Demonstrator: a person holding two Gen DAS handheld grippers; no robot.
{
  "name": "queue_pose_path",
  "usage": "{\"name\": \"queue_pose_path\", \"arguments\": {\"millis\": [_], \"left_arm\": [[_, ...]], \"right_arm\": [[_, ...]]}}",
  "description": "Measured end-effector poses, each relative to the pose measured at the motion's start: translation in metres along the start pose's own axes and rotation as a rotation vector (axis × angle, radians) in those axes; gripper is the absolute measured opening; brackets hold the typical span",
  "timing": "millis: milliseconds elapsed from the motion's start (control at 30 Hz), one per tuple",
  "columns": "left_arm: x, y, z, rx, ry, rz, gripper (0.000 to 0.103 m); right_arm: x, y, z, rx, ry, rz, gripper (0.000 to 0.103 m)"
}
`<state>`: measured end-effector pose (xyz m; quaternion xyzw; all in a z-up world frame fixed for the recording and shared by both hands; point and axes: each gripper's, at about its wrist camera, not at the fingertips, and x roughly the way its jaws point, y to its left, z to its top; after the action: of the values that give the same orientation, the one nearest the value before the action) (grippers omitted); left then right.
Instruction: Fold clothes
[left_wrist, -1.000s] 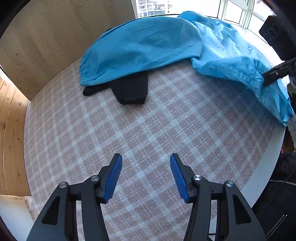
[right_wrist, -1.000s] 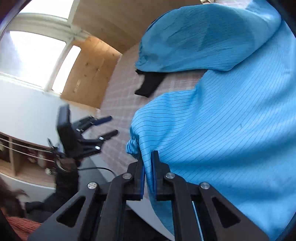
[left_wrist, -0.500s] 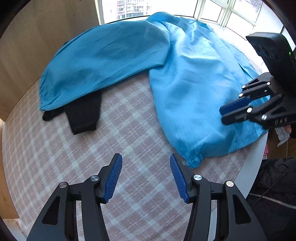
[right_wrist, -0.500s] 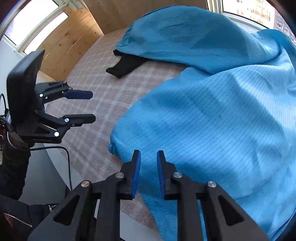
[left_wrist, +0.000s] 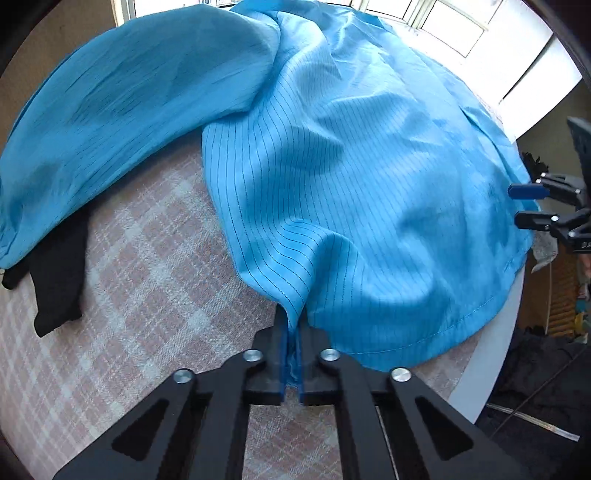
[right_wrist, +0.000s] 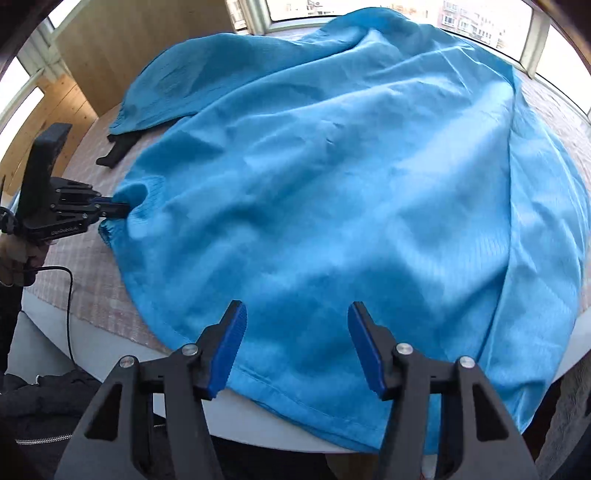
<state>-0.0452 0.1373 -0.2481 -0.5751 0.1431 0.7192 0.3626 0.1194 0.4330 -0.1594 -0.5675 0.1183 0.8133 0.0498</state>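
A large blue pinstriped garment (left_wrist: 362, 177) lies spread over the checked table cover (left_wrist: 147, 288), one sleeve lying out to the left (left_wrist: 110, 96). My left gripper (left_wrist: 293, 354) is shut on the garment's cuff at its near left corner; it also shows in the right wrist view (right_wrist: 118, 210) pinching the cloth. My right gripper (right_wrist: 295, 347) is open and empty, just above the garment's (right_wrist: 351, 184) near hem at the table edge. It also shows in the left wrist view (left_wrist: 524, 205) at the right, open.
A black garment (left_wrist: 55, 280) lies partly under the blue sleeve at the left, also in the right wrist view (right_wrist: 118, 149). The white round table edge (left_wrist: 495, 347) runs at the right. Windows (left_wrist: 443, 22) and a wooden wall (right_wrist: 110, 44) stand behind.
My right gripper let go of the blue cuff, opened wide and moved to the near hem. My left gripper moved in and shut on the cuff.
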Motion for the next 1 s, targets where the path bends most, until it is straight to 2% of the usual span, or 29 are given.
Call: {"name": "queue_pose_path", "arguments": {"millis": [67,133,267,300,367,400,533,667,700,733,800,833,900,1000], "left_arm": [[-0.008,0.004,-0.004,-0.013,0.003,-0.018,0.002],[-0.018,0.005,-0.013,-0.016,0.004,-0.026,0.002],[-0.035,0.012,-0.024,-0.038,-0.007,0.008,0.004],[-0.039,0.014,-0.025,-0.046,-0.012,0.023,0.010],[-0.046,0.019,-0.027,-0.062,-0.021,0.054,0.032],[-0.050,0.021,-0.029,-0.069,-0.025,0.069,0.047],[-0.064,0.030,-0.033,-0.101,-0.043,0.130,0.048],[-0.057,0.013,-0.016,-0.077,-0.046,0.148,0.048],[-0.055,0.008,-0.011,-0.070,-0.046,0.151,0.049],[-0.052,0.003,-0.006,-0.062,-0.046,0.154,0.049],[-0.047,-0.007,0.004,-0.048,-0.047,0.161,0.049],[-0.045,-0.012,0.009,-0.040,-0.047,0.164,0.049],[-0.040,-0.022,0.019,-0.026,-0.048,0.171,0.049],[-0.033,-0.037,0.034,-0.003,-0.049,0.181,0.049]], "right_arm": [[0.003,-0.016,-0.007,0.024,0.006,-0.052,0.057],[0.011,-0.028,-0.013,0.024,0.049,-0.104,0.057],[0.014,-0.039,-0.016,-0.008,0.122,-0.124,0.057],[0.014,-0.042,-0.016,-0.015,0.140,-0.130,0.057],[0.016,-0.047,-0.018,-0.031,0.177,-0.140,0.057],[0.016,-0.050,-0.018,-0.039,0.195,-0.145,0.057],[0.019,-0.061,-0.021,-0.070,0.268,-0.165,0.057],[0.021,-0.072,-0.023,-0.101,0.341,-0.185,0.058],[0.017,-0.077,-0.023,-0.089,0.343,-0.166,0.058],[0.006,-0.084,-0.019,-0.056,0.310,-0.112,0.058],[-0.026,-0.105,-0.003,0.008,0.178,-0.059,0.058],[-0.042,-0.119,0.008,0.027,0.108,-0.090,0.058],[-0.065,-0.152,0.033,0.021,-0.001,-0.261,0.060],[-0.073,-0.220,0.070,0.006,-0.069,-0.429,0.070]]}}
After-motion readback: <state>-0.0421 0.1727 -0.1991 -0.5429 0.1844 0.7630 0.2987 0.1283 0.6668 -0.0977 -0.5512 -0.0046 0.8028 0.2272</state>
